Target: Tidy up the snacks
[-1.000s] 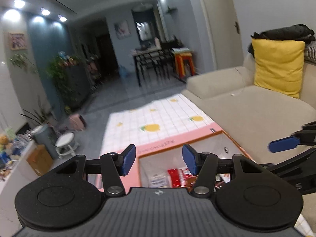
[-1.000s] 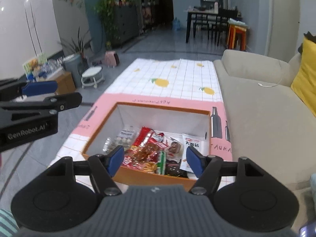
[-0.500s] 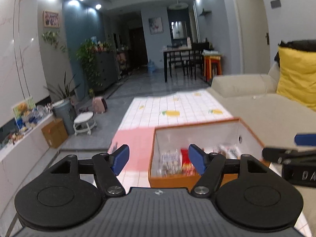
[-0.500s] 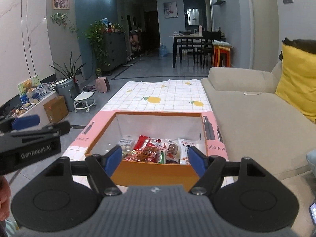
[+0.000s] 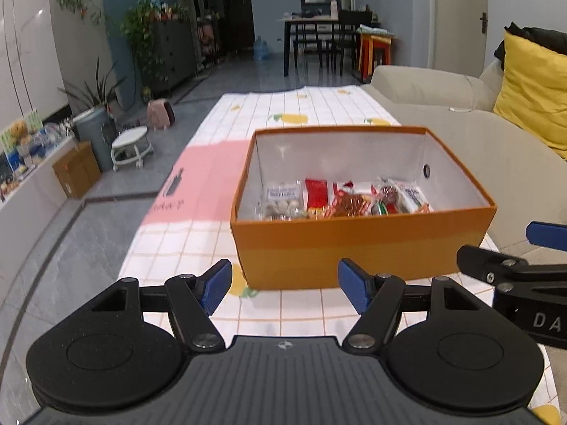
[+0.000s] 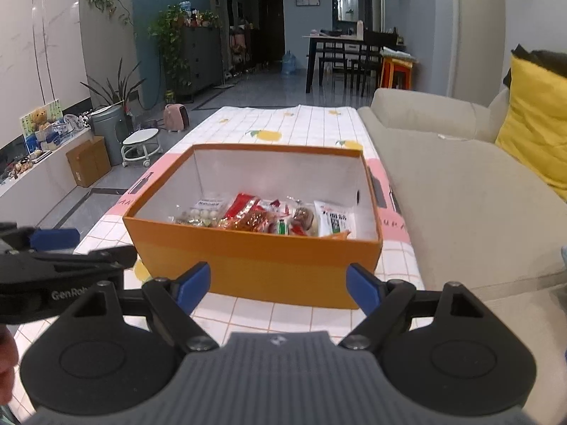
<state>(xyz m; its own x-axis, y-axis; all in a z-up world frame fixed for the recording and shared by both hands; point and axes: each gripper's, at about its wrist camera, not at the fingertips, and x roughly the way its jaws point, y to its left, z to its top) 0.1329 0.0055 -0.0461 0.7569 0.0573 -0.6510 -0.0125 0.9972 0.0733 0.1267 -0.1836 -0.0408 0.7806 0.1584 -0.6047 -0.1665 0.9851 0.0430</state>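
Left tongs (image 5: pixel 284 281) were spread wide, nothing held — hovering just short of the orange box (image 5: pixel 358 248) near wall. Box sat open on the desk (image 5: pixel 198 233) with the grid-and-lemon cloth. Snack packets (image 6: pixel 269 216) lay bunched inside along the near wall: clear bag of pale balls at left, red wrappers mid, white packet right. Right tongs (image 6: pixel 278 285) were wide apart too, empty, facing the box front. Sofa (image 6: pixel 460 191) was right of the desk.

One orange box (image 6: pixel 255 258), two tools, one yellow cushion (image 6: pixel 535 120), and several snack packets (image 6: pixel 262 217), too jumbled to count.
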